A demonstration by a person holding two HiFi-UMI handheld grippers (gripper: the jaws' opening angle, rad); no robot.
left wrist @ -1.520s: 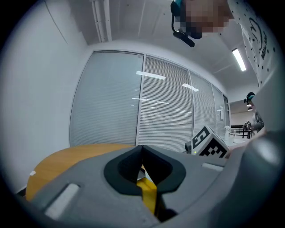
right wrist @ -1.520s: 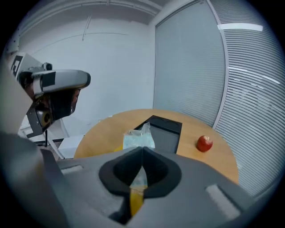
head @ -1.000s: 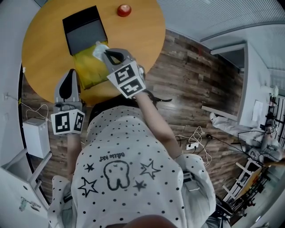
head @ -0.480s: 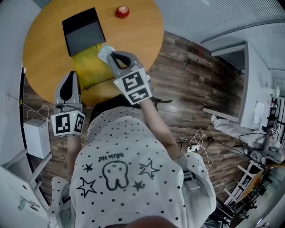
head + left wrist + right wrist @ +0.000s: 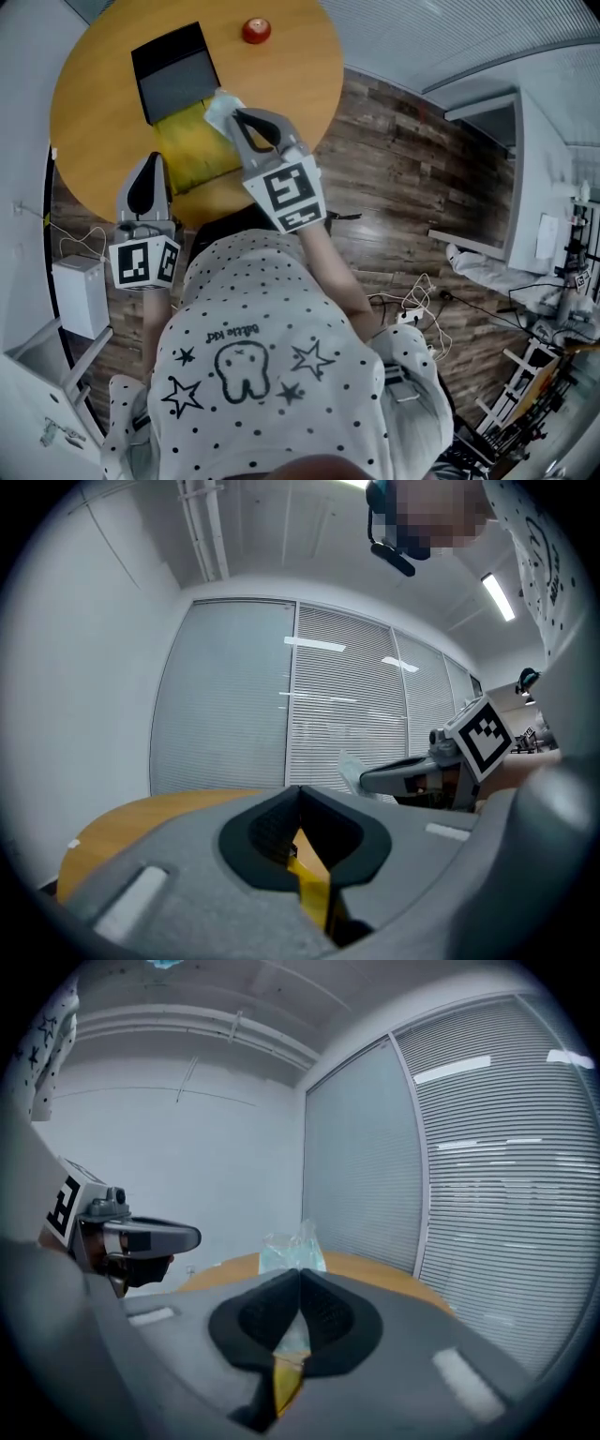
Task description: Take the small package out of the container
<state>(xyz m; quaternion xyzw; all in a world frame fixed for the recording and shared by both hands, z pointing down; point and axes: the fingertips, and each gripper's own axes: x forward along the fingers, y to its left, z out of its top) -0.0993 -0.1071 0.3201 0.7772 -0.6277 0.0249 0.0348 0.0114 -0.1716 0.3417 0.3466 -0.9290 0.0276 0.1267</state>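
A black box (image 5: 173,75) lies on the round wooden table (image 5: 291,75), and a yellow flap (image 5: 192,145) spreads from it toward me. My right gripper (image 5: 234,117) is shut on a small clear package (image 5: 220,105) at the flap's right edge. In the right gripper view the package (image 5: 292,1246) sticks up from between the jaws of that gripper (image 5: 300,1279). My left gripper (image 5: 150,161) sits at the flap's near left corner. Its jaws (image 5: 298,794) are closed, with a yellow strip (image 5: 309,878) pinched between them.
A small red object (image 5: 256,30) rests at the table's far side. A white box (image 5: 80,295) with cables stands on the wood floor to my left. Window blinds and a glass wall fill both gripper views.
My right gripper has shifted a little to the right with the package in it, off the middle of the yellow flap. The left gripper has stayed put.
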